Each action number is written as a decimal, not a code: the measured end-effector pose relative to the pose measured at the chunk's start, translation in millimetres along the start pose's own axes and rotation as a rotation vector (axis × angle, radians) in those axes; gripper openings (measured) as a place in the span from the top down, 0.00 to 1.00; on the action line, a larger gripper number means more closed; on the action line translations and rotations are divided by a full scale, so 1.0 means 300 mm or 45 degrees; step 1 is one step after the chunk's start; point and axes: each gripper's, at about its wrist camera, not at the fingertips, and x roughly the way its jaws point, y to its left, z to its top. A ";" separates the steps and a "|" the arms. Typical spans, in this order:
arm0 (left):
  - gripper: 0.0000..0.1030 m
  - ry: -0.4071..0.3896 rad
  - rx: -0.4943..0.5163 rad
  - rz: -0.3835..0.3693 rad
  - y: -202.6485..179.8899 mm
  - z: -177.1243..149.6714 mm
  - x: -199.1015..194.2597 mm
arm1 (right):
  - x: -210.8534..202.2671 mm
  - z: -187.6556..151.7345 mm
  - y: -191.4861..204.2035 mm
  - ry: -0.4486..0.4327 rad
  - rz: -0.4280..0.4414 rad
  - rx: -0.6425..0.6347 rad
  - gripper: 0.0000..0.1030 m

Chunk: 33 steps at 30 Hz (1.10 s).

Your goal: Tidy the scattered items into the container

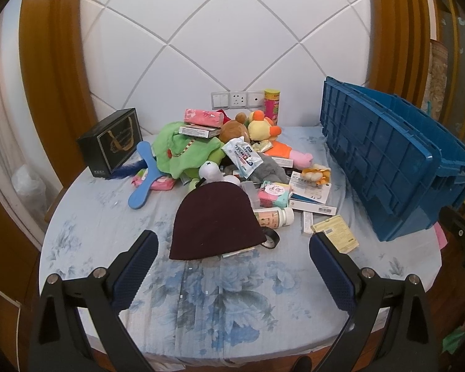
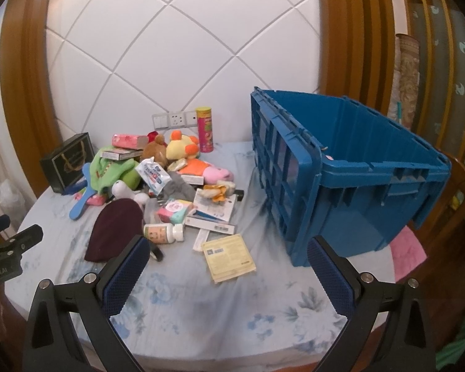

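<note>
A blue plastic crate [image 1: 387,161] [image 2: 350,173] stands at the table's right, open at the top. A pile of items lies left of it: a dark maroon beanie [image 1: 215,221] [image 2: 114,229], a white pill bottle [image 1: 274,217] [image 2: 164,232], a yellow leaflet [image 1: 334,232] [image 2: 229,254], plush toys [image 1: 260,127] [image 2: 183,148], a green cloth [image 1: 186,152], a blue brush [image 1: 144,179] and small boxes. My left gripper [image 1: 232,248] is open and empty just before the beanie. My right gripper [image 2: 229,257] is open and empty, above the leaflet, between pile and crate.
A black gift box [image 1: 111,142] stands at the pile's left. A pink snack tube [image 1: 271,105] stands by the wall sockets [image 1: 237,99]. The round table has a floral cloth [image 1: 220,294]. A padded white wall is behind. The left gripper's body shows in the right wrist view [image 2: 6,248].
</note>
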 end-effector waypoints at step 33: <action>0.03 0.406 -0.235 0.071 0.208 -0.011 0.751 | 0.854 0.027 0.261 0.456 0.321 -0.109 0.00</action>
